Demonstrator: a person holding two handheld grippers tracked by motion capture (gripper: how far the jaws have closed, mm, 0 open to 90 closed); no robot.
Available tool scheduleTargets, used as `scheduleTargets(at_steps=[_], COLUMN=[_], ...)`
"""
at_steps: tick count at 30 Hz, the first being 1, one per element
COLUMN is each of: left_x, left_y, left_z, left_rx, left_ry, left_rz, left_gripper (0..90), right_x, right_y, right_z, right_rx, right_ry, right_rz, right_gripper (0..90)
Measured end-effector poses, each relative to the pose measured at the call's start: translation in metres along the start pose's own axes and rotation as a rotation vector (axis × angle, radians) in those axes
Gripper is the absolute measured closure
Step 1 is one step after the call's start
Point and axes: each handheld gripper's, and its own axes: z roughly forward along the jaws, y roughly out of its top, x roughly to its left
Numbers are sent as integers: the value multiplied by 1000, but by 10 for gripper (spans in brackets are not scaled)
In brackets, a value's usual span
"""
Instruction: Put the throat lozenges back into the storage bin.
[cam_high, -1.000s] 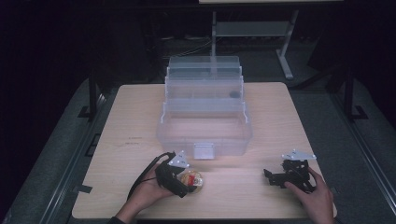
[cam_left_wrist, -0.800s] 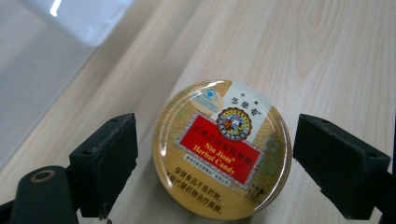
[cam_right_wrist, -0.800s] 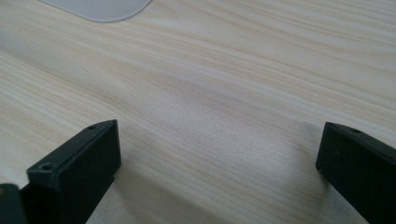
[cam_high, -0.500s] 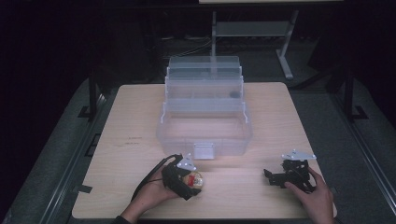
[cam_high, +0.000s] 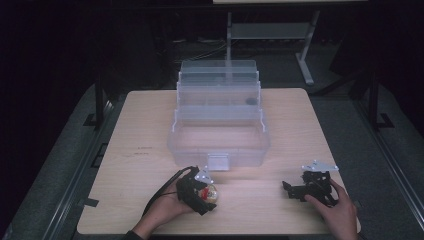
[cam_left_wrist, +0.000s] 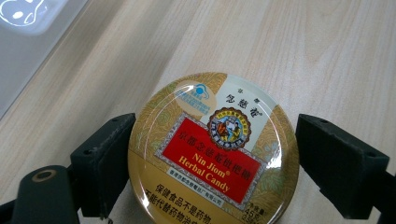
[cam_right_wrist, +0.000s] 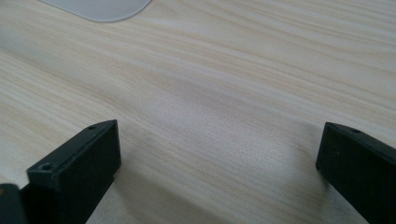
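L gripper (cam_left_wrist: 212, 154) clamped on round candy tin (cam_left_wrist: 214, 149), both jaws touching its rim, label "Nin Jiom Herbal Candy" facing cam. In high view L gripper (cam_high: 205, 192) w/ tin (cam_high: 208, 193) sits just above table (cam_high: 140, 130), near front edge, a bit further right vs 1 s ago. R gripper (cam_right_wrist: 219, 163) jaws spread wide, nothing between, resting on table at front right, unchanged. Clear tiered plastic box (cam_high: 219, 127) mid-table, unmoved.

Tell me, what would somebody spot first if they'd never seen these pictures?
Probably the round candy tin, gold with a red label, sitting between the left gripper's jaws near the table's front edge. Next comes the big clear plastic box with stepped trays at the table's middle.
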Motion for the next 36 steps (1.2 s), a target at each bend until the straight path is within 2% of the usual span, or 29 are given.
scheduleTargets(at_steps=[7,19,27,28,29,30,31,35,36], left_x=[-1,0,-1,0,-1,0,0,0,-1], left_y=[1,1,1,1,1,1,1,2,2], left_z=[-1,-2,-4,-5,-5,-7,-7,-11,-11], left_rx=[5,10,2,13,3,15,6,5,-4], left_ry=[19,6,-6,-8,-11,-13,-14,-15,-16], left_rz=[4,2,-14,0,-14,1,-11,-8,-19], left_gripper=[175,194,195,195,195,195,195,195,195], right_x=[0,0,0,0,0,0,0,0,0], right_y=[0,0,0,0,0,0,0,0,0], right_z=[0,0,0,0,0,0,0,0,0], right_rx=[0,0,0,0,0,0,0,0,0], right_ry=[0,0,0,0,0,0,0,0,0], right_rz=[0,0,0,0,0,0,0,0,0], right_gripper=[0,0,0,0,0,0,0,0,0])
